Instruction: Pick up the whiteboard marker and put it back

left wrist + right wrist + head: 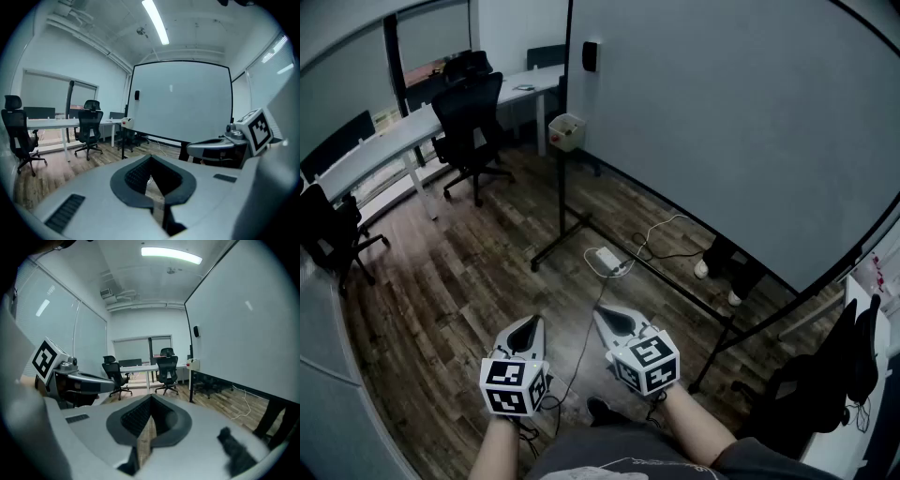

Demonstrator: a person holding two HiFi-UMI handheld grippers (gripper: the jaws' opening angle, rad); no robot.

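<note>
Left gripper (528, 325) and right gripper (603, 315) are held at lower center, both with jaws pressed together, nothing gripped. One whiteboard (722, 122) is seen upper right; the marker cannot be made out.

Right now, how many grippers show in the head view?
2. The left gripper is low, left of centre; the right gripper is beside it. Both tongs are shut and empty. None seems hidden.

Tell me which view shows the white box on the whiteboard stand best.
Head view. It looks down into the white box beside the whiteboard stand's post, so its open top shows. The left gripper view shows the box only from the side, small and far off; so does the right gripper view.
</note>
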